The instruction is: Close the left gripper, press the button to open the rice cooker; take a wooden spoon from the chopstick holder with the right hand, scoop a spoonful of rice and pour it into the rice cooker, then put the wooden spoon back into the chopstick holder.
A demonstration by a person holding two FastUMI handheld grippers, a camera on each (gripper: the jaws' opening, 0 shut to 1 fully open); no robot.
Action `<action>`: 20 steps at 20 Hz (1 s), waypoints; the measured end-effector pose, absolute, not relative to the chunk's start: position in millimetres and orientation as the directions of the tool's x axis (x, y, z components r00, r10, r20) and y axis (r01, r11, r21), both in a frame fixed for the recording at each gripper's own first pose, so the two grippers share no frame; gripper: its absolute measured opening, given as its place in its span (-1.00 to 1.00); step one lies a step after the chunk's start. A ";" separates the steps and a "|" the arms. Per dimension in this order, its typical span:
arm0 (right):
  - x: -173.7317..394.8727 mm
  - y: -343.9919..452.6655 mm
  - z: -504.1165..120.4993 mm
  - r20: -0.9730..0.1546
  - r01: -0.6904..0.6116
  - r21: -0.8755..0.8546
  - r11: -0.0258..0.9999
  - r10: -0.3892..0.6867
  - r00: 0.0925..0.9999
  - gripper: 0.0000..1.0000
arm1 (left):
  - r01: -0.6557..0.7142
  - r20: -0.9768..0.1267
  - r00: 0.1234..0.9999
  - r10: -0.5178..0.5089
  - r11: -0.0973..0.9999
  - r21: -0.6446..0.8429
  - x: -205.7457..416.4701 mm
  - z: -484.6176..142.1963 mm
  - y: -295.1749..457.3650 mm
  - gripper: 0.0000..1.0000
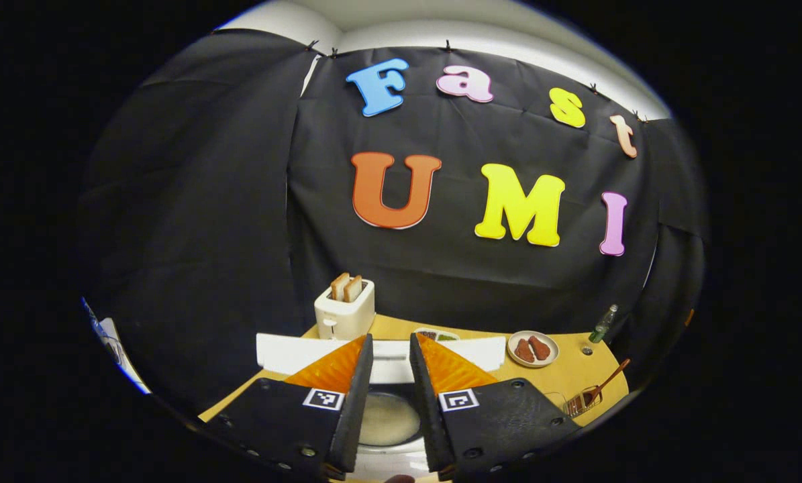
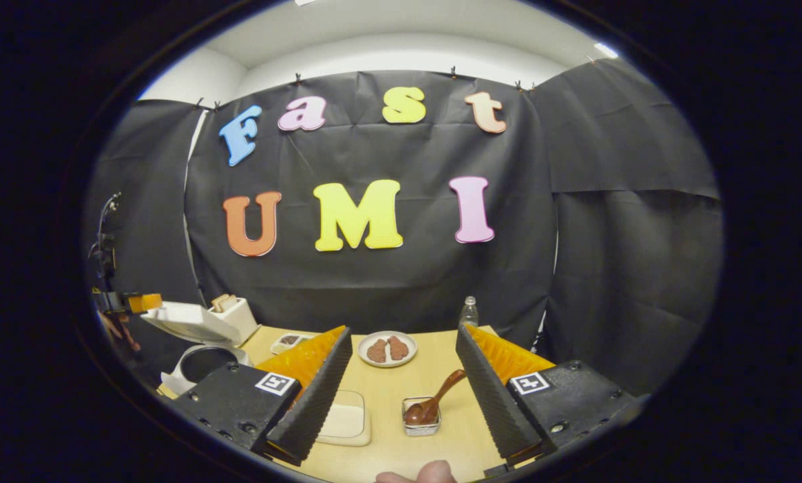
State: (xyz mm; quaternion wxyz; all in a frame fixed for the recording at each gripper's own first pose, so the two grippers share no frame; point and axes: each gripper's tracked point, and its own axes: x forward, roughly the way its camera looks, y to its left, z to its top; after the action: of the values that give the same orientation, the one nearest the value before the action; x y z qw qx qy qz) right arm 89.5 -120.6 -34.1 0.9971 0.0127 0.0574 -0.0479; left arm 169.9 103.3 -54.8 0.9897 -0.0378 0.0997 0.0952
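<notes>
Two containers sit before me: rice cooker (image 2: 199, 352), lid up, and chopstick holder (image 2: 421, 416) with wooden spoon (image 2: 434, 401) inside, beside a rice tray (image 2: 343, 421). My right gripper (image 2: 401, 389) is spread wide; left gripper (image 1: 390, 376) slightly parted above the cooker. Wooden table (image 2: 434, 376), black-draped booth.

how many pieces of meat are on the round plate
2. Both lie side by side on the round plate at the back of the table: left piece, right piece. Nothing seems hidden beneath them.
</notes>
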 end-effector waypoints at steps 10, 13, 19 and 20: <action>79.8 -151.0 -65.1 -0.164 0.145 0.031 0.989 -0.138 0.977 1.00 | -0.193 -0.096 0.977 0.189 0.981 -0.027 144.8 -11.0 91.5 0.87; 83.9 -156.2 -79.2 -0.182 0.137 0.039 0.990 -0.128 0.975 1.00 | -0.202 -0.093 0.976 0.199 0.979 -0.027 136.4 -8.8 84.1 0.89; 109.4 -169.7 -125.2 -0.248 0.109 0.071 0.992 -0.088 0.965 1.00 | -0.207 -0.082 0.976 0.202 0.977 -0.050 129.8 -3.9 57.6 0.89; 117.0 -170.5 -133.8 -0.254 0.097 0.078 0.992 -0.074 0.964 1.00 | -0.203 -0.083 0.977 0.198 0.978 -0.056 131.0 -5.3 51.4 0.89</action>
State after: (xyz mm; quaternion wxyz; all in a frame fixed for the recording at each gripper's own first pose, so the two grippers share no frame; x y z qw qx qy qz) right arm 117.0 -170.5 -133.8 0.9900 0.0449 0.1265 -0.0431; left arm 131.0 51.4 -5.3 0.9936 -0.0320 0.0384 0.1010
